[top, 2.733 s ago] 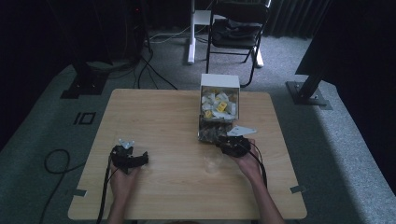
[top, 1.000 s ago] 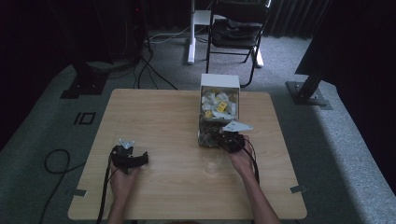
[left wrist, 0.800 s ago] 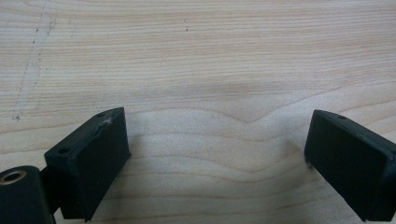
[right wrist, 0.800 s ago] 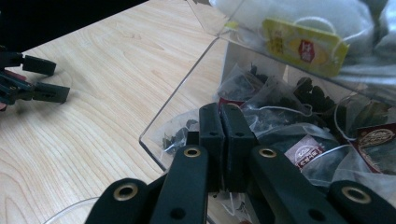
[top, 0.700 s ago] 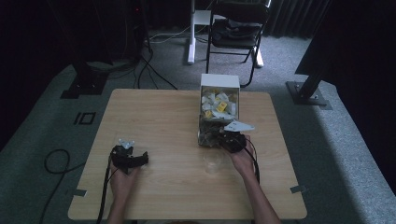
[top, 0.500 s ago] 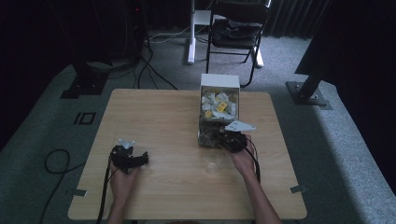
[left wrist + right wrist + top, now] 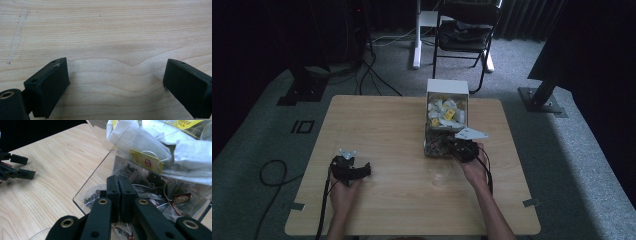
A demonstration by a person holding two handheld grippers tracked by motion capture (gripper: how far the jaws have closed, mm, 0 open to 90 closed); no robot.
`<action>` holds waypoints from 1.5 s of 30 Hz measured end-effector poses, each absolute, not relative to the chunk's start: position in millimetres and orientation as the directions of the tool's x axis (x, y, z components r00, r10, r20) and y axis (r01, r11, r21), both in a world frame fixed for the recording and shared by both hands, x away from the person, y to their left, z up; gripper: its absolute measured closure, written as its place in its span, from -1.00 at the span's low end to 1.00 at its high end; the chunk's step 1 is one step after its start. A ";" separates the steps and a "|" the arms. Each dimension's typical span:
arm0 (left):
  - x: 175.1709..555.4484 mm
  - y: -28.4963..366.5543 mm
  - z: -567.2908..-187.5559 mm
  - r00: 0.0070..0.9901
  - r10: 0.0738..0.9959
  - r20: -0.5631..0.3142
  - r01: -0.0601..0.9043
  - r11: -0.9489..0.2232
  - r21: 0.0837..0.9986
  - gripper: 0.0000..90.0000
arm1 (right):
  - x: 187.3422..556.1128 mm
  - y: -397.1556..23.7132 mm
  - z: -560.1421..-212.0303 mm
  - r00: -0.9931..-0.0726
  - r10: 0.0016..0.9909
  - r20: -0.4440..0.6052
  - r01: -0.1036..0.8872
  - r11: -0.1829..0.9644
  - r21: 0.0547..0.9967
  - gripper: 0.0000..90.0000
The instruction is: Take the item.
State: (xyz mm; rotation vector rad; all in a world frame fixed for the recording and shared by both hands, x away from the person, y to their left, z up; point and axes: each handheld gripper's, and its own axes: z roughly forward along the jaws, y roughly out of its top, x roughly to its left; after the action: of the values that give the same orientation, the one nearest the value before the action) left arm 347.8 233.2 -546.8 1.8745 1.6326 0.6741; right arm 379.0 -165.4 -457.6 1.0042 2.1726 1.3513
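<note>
Pale wood grain covers the table [image 7: 377,120], and everything here is placed against the clear plastic box [image 7: 446,120] that stands near the table's far edge, a little right of the middle. The box has two compartments. The far one holds white tea bags [image 7: 443,111] with yellow tags; the near one holds dark tea bags [image 7: 438,144] with dark red tags.

The right gripper [image 7: 460,148] is at the near compartment, at its right front corner, with the person's right hand [image 7: 474,169] behind it. In the right gripper view its jaws stand pressed flat together, their tips [image 7: 117,185] reaching over the clear wall into the dark tea bags [image 7: 155,195]. Whether a string or a corner of a bag is pinched between them cannot be told; nothing shows between the pads. The white tea bags [image 7: 150,142] lie above and behind, one yellow tag hanging just over the divider.

A clear cup [image 7: 440,173] stands on the table just in front of the box, beside the right hand; its rim [image 7: 41,235] shows at the bottom edge of the right gripper view.

The left gripper [image 7: 350,169] is well apart from the box, toward the near left of the table, held in the left hand [image 7: 343,192]. In the left gripper view its jaws are wide apart over bare wood [image 7: 107,37], with nothing between them.
</note>
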 end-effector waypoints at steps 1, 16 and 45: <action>347.8 233.3 -546.8 0.133 0.991 0.011 0.710 -0.103 0.696 -0.85 | 378.9 -165.6 -457.1 -0.667 0.744 0.042 0.366 0.278 0.888 0.97; 347.9 233.2 -546.8 0.132 0.991 0.011 0.710 -0.102 0.697 -0.85 | 377.0 -169.9 -450.5 -0.665 0.746 0.032 0.356 0.279 0.892 0.97; 347.9 233.2 -546.9 0.132 0.991 0.011 0.710 -0.102 0.697 -0.84 | 364.5 -176.6 -440.7 -0.671 0.742 0.010 0.327 0.283 0.901 0.97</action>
State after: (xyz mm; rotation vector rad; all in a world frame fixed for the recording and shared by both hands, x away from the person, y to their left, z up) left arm 347.9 233.2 -546.9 1.8730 1.6326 0.6746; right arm 364.5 -176.6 -440.7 0.9610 2.1454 1.3566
